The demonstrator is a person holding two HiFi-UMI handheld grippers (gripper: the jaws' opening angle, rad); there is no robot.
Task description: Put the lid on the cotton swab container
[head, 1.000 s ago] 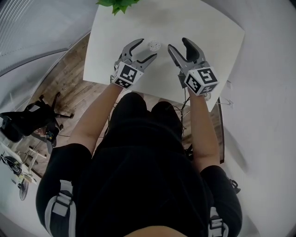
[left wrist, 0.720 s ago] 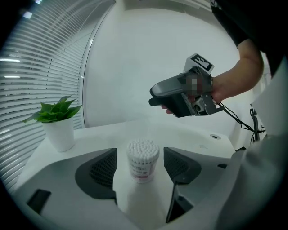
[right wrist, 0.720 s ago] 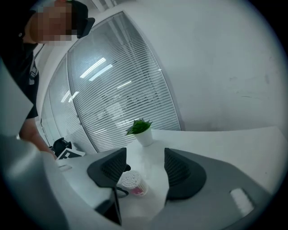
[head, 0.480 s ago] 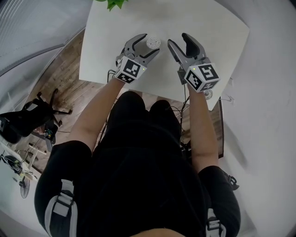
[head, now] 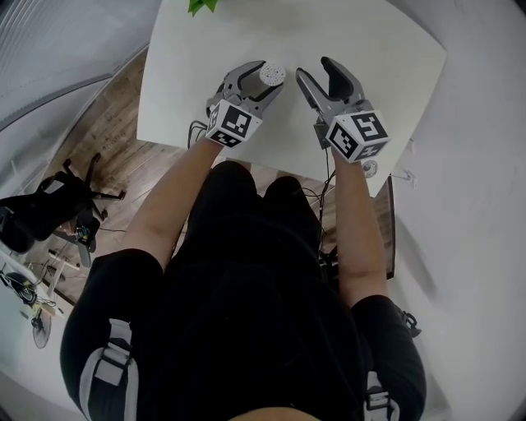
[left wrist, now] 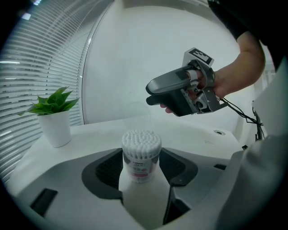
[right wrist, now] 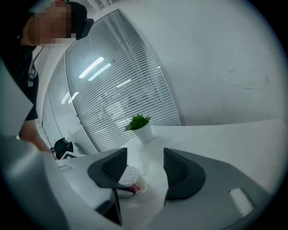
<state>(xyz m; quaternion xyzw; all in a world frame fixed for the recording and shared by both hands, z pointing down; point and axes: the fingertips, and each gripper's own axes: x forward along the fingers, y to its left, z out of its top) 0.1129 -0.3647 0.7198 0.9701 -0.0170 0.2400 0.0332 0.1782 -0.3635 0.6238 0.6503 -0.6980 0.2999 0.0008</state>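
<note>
The cotton swab container point(head: 272, 74), a small clear tub packed with white swabs, stands uncovered near the front of the white table point(head: 374, 49). My left gripper point(head: 269, 80) is closing round the container point(left wrist: 141, 157), with the pads against its two sides. My right gripper point(head: 314, 71) hovers just to the right, jaws wide apart and nothing gripped. From the right gripper point(right wrist: 145, 155) view the container point(right wrist: 131, 178) sits low and left between the jaws. A faint clear cylinder point(right wrist: 144, 164), apparently the lid point(left wrist: 135, 114), stands on the table just beyond the container.
A potted green plant point(left wrist: 56, 127) stands at the table's back left corner point(head: 200, 5). Slatted blinds line the curved glass wall point(right wrist: 112, 103) behind it. A black office chair point(head: 37, 210) sits on the wooden floor to my left. Cables hang off the table's right front edge point(head: 374, 168).
My left gripper slid forward and right until its jaws came round the container, then narrowed onto it. The right gripper stayed almost in place.
</note>
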